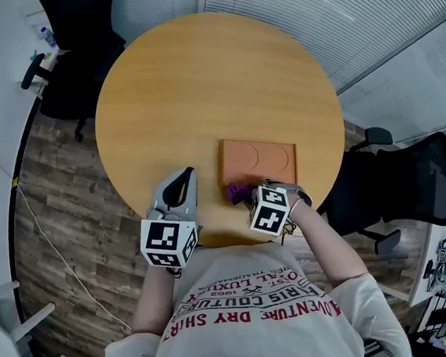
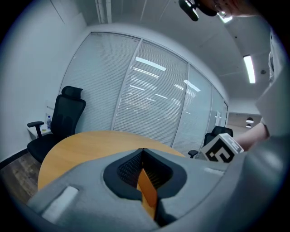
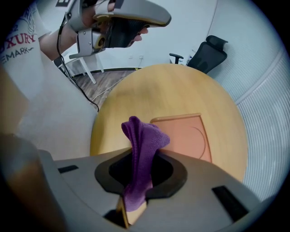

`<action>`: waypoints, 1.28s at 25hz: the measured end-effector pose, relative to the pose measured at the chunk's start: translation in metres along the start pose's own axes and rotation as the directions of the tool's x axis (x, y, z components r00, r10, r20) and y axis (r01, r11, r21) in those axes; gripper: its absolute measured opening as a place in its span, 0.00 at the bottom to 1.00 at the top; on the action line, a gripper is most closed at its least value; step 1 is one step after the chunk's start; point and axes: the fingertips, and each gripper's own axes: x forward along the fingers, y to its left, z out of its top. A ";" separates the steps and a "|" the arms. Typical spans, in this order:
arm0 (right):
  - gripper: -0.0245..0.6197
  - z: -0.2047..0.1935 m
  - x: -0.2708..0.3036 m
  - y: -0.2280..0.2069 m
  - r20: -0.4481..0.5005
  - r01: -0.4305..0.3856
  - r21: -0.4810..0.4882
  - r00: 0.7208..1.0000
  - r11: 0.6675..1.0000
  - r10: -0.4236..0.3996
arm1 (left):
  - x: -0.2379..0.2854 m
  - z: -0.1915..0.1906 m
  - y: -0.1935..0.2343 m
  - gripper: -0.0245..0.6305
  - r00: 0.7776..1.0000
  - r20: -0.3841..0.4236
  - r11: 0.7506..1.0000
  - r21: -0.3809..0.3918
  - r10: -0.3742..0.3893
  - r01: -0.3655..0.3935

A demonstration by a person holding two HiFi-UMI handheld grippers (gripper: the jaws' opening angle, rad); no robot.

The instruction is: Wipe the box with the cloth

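Purple cloth [image 3: 142, 145] pinched by right gripper [image 3: 135, 192], bunched forward as wiping pad. Orange box [image 1: 258, 161] laid flat on table [image 1: 198, 82], just beyond cloth (contact unclear). Nothing held by left gripper [image 2: 144, 181]: pressed together, kept aside.

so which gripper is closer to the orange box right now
Right. The right gripper, shut on the purple cloth, is at the near edge of the box. The left gripper is shut and empty, held off to the box's left side, apart from it.

Bright, even indoor light (ceiling strips [image 2: 248, 68] overhead), soft shadows, heavy fisheye bending, dark corners.
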 end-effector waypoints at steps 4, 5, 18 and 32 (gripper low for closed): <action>0.15 -0.011 -0.016 -0.040 0.033 0.078 0.033 0.996 0.996 -0.079 | 0.003 0.005 -0.007 0.05 1.000 0.009 1.000 0.002 0.028 -0.028; 0.15 -0.013 -0.018 -0.051 0.035 0.100 0.039 0.994 0.994 -0.101 | 0.004 0.006 -0.006 0.05 0.999 0.012 0.999 -0.004 0.042 -0.042; 0.15 -0.039 -0.001 -0.148 0.011 0.268 0.035 0.963 0.963 -0.268 | 0.020 -0.002 -0.011 0.05 0.993 -0.042 0.993 -0.020 0.113 -0.114; 0.15 -0.036 0.012 -0.122 0.001 0.252 -0.010 0.968 0.968 -0.252 | 0.009 -0.008 -0.009 0.05 0.990 -0.059 0.992 -0.012 0.124 -0.125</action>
